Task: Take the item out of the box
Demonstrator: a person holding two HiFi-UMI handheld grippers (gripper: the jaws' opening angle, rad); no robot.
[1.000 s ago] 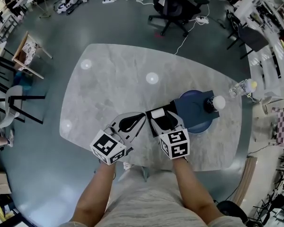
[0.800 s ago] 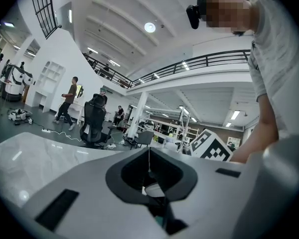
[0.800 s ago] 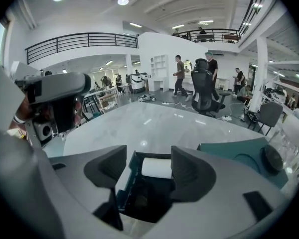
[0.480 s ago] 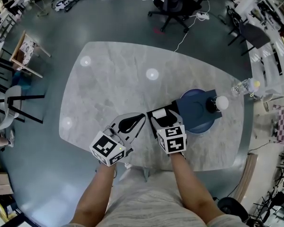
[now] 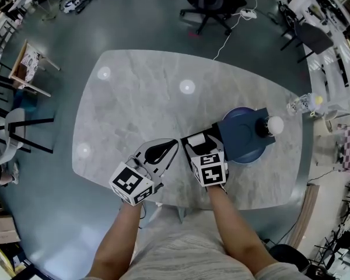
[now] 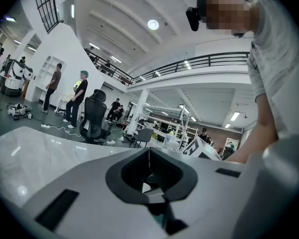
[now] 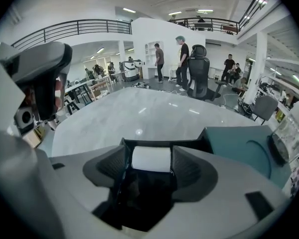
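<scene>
Biggest first: a pale marble table [image 5: 134, 98] is spread out under both claws. A round blue dish [image 5: 238, 149] is parked just to the right of the right claw [image 5: 202, 147]. A dark object [image 5: 260, 128] and a white ball [image 5: 274, 124] are sat at the dish's far-right side, well clear of that claw.

Next down, a small black box [image 7: 164, 144] is found right under the right claw's tips. Its right side is butted close up to the dish, and whether the two actually touch can't be told. The right claw is tipped down over the box with its jaws spread wide, and they've just been opening. The white roll-shaped item [image 7: 151, 158] is seen lying between them at the far end of the box, not lifted out yet. No squeeze can be made out: one pad is stood close on either side of the roll, nothing more.

The left claw [image 5: 172, 144] is held just to the left of the right one, over bare table. Its jaws are pressed together with nothing caught in them, and its tip is pointed toward the box with a small gap left.
</scene>
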